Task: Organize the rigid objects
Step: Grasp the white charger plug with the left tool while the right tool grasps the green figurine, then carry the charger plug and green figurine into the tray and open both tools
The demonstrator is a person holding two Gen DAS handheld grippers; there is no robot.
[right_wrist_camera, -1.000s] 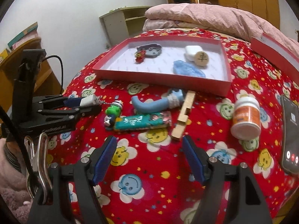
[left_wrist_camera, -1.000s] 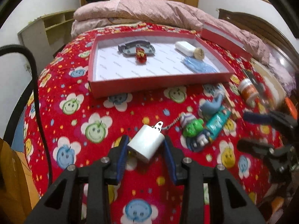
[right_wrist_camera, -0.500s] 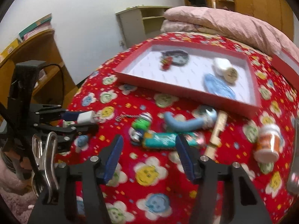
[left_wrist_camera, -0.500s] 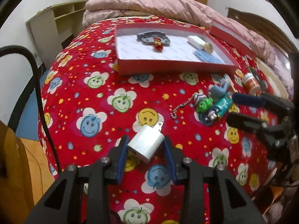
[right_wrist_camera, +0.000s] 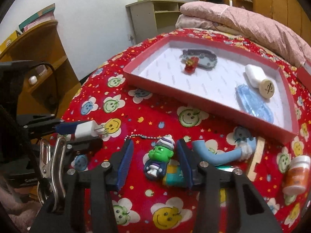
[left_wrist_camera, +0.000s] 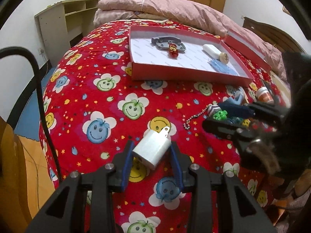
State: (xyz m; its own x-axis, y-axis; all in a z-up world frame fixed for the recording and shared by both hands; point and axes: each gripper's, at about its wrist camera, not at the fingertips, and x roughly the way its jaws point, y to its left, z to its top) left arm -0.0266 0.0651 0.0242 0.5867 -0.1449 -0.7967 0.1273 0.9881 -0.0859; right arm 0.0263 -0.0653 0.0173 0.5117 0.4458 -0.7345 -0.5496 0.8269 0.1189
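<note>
— White and glossy, a small charger plug (left_wrist_camera: 152,151) with two metal prongs is seen clamped between the blue pads of the left gripper (left_wrist_camera: 152,156), above the red smiley-print bedspread (left_wrist_camera: 101,101).

— And the right gripper (right_wrist_camera: 154,162)?

— It is held spread apart around a green-faced keychain figure (right_wrist_camera: 158,160) lying on the bedspread, before the red tray (right_wrist_camera: 204,104); contact cannot be told.
</note>
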